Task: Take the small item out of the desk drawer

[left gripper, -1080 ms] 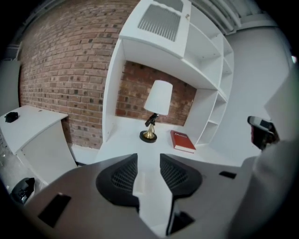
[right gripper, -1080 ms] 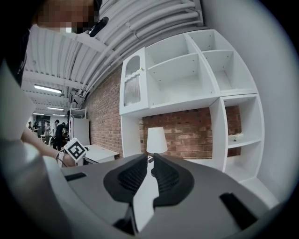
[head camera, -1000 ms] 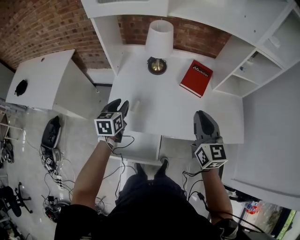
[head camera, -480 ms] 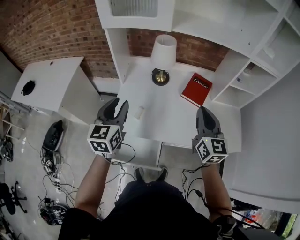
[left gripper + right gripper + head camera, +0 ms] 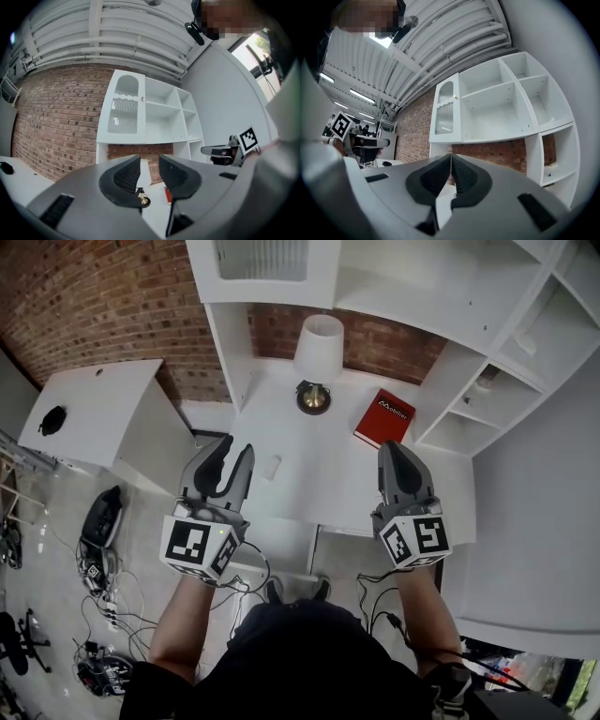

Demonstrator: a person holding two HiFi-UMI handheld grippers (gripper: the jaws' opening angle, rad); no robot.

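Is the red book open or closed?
Closed. The book lies flat on the desk, red cover up, no pages showing.

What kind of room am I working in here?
Likely a study or office corner: a white desk with a lamp and a red book, white cubby shelving beside it, and a brick wall behind.

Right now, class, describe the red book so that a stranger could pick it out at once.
Start at the white desk against the brick wall. At its far right, between the lamp and the open shelves, lies the red book. It is the only red thing on the white top.
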